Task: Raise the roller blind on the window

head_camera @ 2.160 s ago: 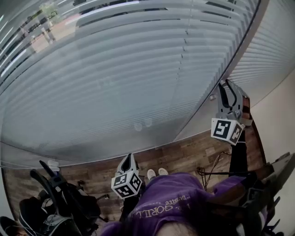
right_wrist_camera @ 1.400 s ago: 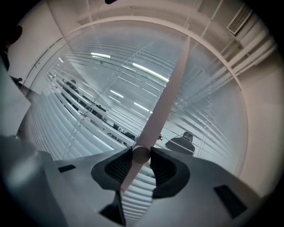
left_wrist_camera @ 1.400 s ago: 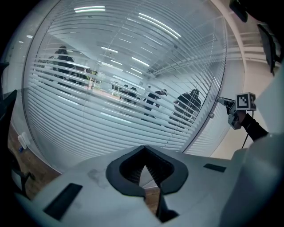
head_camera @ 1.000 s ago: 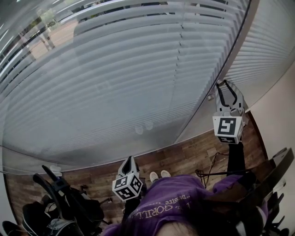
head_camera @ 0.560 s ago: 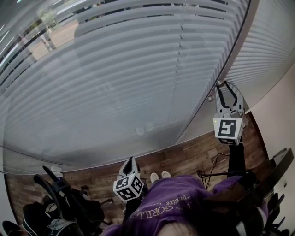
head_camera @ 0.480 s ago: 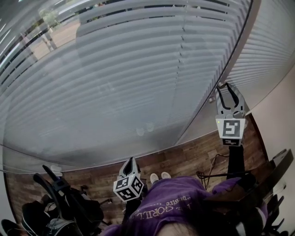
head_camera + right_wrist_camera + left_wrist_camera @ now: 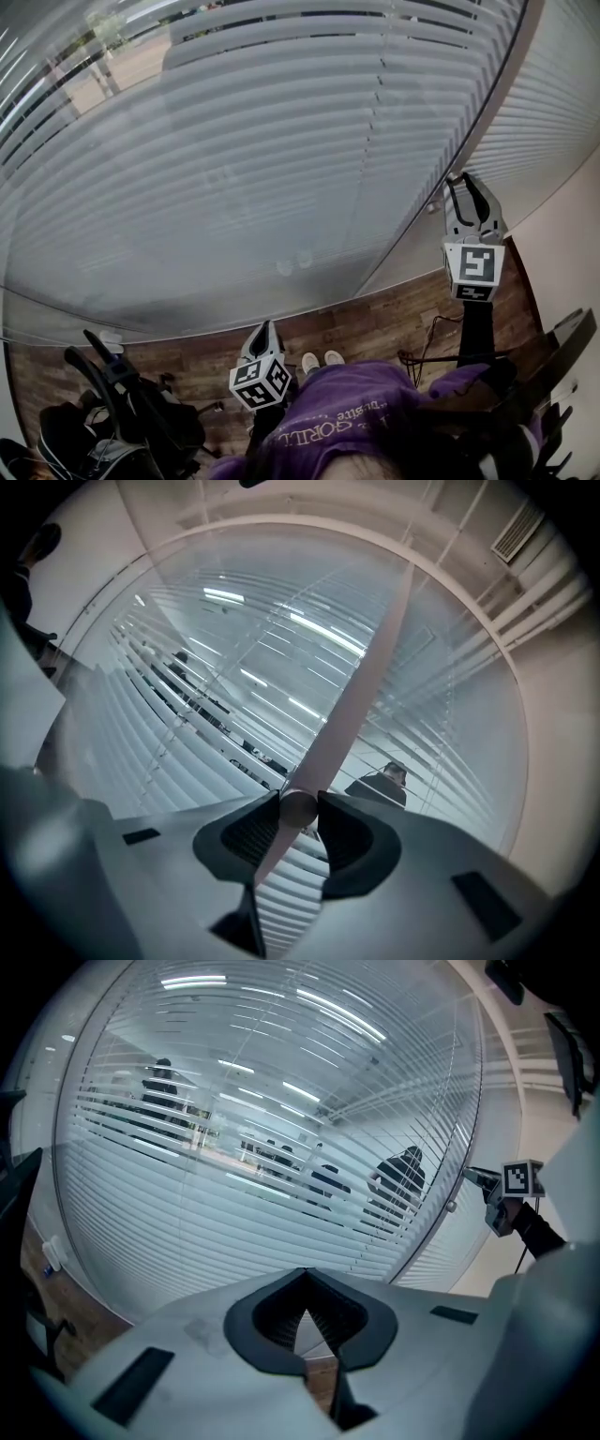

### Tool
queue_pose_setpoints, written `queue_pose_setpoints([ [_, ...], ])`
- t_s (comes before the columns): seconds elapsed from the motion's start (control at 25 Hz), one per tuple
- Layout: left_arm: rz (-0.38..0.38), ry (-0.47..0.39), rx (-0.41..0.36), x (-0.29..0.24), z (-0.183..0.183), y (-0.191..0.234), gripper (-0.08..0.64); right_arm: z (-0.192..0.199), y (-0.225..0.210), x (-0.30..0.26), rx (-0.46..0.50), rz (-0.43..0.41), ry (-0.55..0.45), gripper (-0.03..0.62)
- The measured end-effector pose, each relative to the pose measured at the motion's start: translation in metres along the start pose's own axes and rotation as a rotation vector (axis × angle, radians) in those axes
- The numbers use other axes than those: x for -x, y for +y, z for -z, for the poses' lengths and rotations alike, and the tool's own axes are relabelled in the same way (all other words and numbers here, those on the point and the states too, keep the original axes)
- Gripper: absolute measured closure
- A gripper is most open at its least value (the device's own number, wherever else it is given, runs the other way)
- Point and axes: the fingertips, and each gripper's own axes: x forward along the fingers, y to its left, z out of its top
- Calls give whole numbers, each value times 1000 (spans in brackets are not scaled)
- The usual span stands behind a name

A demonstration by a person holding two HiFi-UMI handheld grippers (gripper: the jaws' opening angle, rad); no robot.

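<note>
A slatted blind (image 7: 262,141) hangs lowered behind the glass wall and fills most of the head view. My right gripper (image 7: 466,180) is raised beside the dark frame post (image 7: 469,122) at the blind's right edge. In the right gripper view a pale thin wand (image 7: 366,677) slants down from the upper right and passes between the pads. There my right gripper (image 7: 298,810) is shut on the wand. My left gripper (image 7: 264,325) hangs low near the floor, shut and holding nothing; in its own view the left gripper (image 7: 305,1277) points at the blind (image 7: 234,1147).
A second blind (image 7: 553,94) covers the pane right of the post, beside a beige wall (image 7: 562,253). Wood floor (image 7: 375,319) lies below, with a black office chair (image 7: 112,403) at the lower left and cables (image 7: 422,352) near the person's white shoes (image 7: 319,358).
My right gripper has drifted slightly right and down beside the frame post, still on the wand. The left gripper has barely moved.
</note>
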Motion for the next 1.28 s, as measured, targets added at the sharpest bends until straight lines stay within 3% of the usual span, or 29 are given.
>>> queue_pose_setpoints([
  [0.12,2,1,-3,-1,0,-1,560,-3,1,0,-10,-6,-12,468],
  [0.28,8,5,-6,-1,0,-3,560,9,-1,-1,128,4,-9,468],
  [0.44,13,10,-11,-3,0,-5,560,12,-2,-1,137,15,5,468],
  [0.6,15,8,-13,-4,-4,-7,560,8,-2,-3,294,26,2,468],
  [0.92,17,12,-15,-5,1,-5,560,21,4,-3,451,63,26,468],
  [1.16,17,10,-15,-5,1,-5,560,21,3,-3,421,66,18,468],
  [1.28,16,11,-14,-5,1,-4,560,18,4,-4,320,27,4,468],
])
